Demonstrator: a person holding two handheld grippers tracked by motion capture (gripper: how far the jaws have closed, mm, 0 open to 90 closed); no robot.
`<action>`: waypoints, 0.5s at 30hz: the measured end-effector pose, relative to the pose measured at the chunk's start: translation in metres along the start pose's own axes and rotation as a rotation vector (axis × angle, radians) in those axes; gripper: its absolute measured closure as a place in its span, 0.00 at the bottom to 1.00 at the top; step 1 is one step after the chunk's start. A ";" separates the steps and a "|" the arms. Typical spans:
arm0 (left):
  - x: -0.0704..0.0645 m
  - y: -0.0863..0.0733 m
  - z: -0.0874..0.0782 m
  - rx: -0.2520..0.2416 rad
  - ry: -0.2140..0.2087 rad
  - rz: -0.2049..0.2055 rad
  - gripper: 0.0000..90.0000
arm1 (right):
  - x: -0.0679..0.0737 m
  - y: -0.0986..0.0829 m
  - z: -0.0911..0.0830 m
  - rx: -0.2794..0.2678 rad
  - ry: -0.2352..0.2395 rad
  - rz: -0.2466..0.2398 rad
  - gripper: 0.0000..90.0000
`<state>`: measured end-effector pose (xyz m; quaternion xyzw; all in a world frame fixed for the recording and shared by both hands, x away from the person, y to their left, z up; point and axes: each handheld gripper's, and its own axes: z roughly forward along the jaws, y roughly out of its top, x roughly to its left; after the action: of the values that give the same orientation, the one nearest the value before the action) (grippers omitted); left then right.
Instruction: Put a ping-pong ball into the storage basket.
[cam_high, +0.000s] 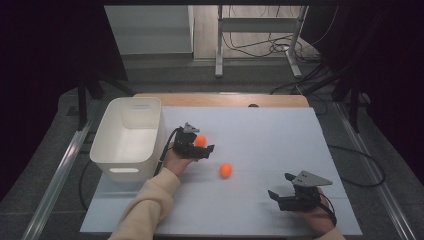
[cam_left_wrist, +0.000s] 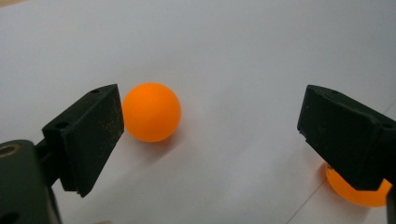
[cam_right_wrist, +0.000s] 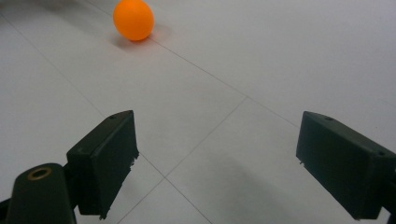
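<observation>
A white rectangular plastic bin with a handle slot stands at the left edge of a white table surface; nothing can be seen inside it. Just to its right, the left gripper is held low over the table with its jaws spread wide. A small round orange ball lies between those jaws, just beside one of them and well apart from the other, not clasped. A second small orange ball rests on the table nearby, closer to the person. The right gripper hovers near the table's front right, its jaws wide apart and holding nothing, well away from both balls.
</observation>
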<state>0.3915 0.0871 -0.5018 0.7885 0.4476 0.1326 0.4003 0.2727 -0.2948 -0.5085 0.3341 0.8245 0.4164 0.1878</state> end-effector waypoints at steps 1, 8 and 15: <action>0.000 0.000 0.001 0.002 0.002 -0.001 0.09 | 0.000 0.000 0.000 0.001 0.000 0.000 0.14; 0.005 -0.002 0.010 0.014 0.013 -0.019 0.09 | 0.000 0.000 0.001 0.000 0.002 -0.001 0.14; 0.007 -0.003 0.016 0.014 0.026 -0.020 0.10 | 0.000 0.000 0.001 0.004 0.000 -0.002 0.14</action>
<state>0.4026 0.0856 -0.5151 0.7850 0.4617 0.1354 0.3902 0.2729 -0.2945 -0.5091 0.3336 0.8257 0.4144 0.1876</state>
